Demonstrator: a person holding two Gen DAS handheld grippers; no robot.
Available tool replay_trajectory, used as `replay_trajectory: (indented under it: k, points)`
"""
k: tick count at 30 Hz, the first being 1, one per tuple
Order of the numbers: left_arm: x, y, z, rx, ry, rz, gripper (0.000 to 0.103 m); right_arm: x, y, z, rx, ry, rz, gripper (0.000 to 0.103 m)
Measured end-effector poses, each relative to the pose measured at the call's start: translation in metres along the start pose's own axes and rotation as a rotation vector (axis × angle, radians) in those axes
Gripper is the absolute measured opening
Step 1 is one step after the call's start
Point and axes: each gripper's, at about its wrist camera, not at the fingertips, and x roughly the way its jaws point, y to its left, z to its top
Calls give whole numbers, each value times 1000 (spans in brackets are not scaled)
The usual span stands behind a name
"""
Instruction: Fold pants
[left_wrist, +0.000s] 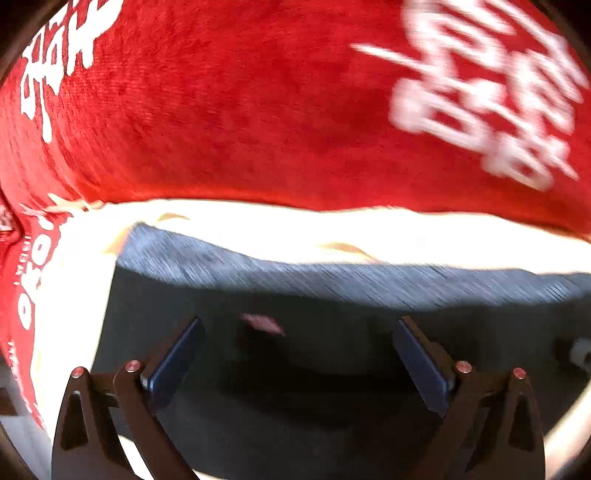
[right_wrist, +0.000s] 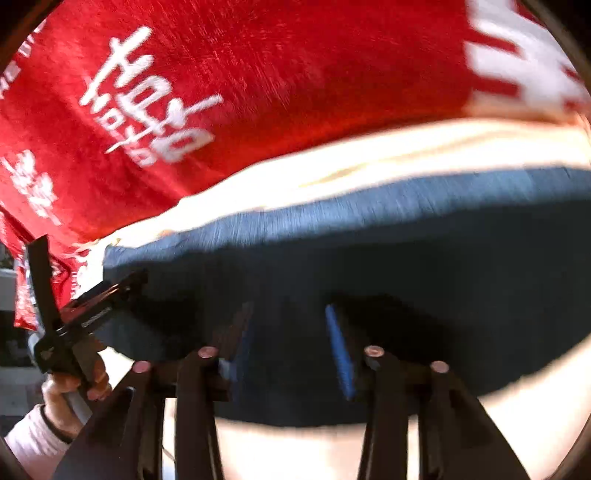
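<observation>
Dark blue denim pants lie flat on a bright white surface; they also show in the right wrist view. My left gripper is open, its fingers spread wide just above the denim, holding nothing. It also shows in the right wrist view at the pants' left edge, held by a hand. My right gripper is open with a narrower gap, its blue pads low over the denim. Both views are motion-blurred.
A red cloth with white lettering covers the area beyond the white surface, and shows in the right wrist view too. A small pinkish label lies on the denim between my left fingers.
</observation>
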Motion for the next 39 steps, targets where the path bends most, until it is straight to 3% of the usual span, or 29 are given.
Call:
replay_trajectory:
  k: [3,5,6,9,11,19,20,21,26,31,34,37,39]
  points:
    - [35,16,13,-42,45,71,102,24,3,22,-27,18,-15,32]
    - [48,25,15,-60,50,45,103,44,0,27,-63,37,-55,28]
    - [49,25,18,-43,36,47,103,42,-1,30,-70,-4,-41,28]
    - [53,13,36,0,43,69,103,34,-15,38,-28,-12,-40,28]
    - [55,13,47,-14,69,65,103,17,-29,37,21,-34,-102,32]
    - [1,-50,10,84,105,24,103,-44,-94,-14,116,-39,-165,33]
    - [-15,-48,-16,101,105,18,103,-51,-106,-25,143,-34,-163,34]
    - [-39,-56,-55,125,102,10,103,-58,-118,-35,171,-30,-152,34]
    - [-68,-124,-85,250,95,-42,103,-78,-157,-74,263,-28,-125,34]
    - [-91,-198,-91,322,63,-99,103,-96,-184,-94,318,-54,-115,34]
    - [-95,-233,-85,320,46,-122,103,-117,-202,-80,301,-136,-135,34]
    - [-90,-270,-78,310,40,-121,103,-125,-234,-43,293,-188,-177,34]
    - [-77,-270,-76,319,34,-100,103,-134,-259,-19,299,-232,-211,34]
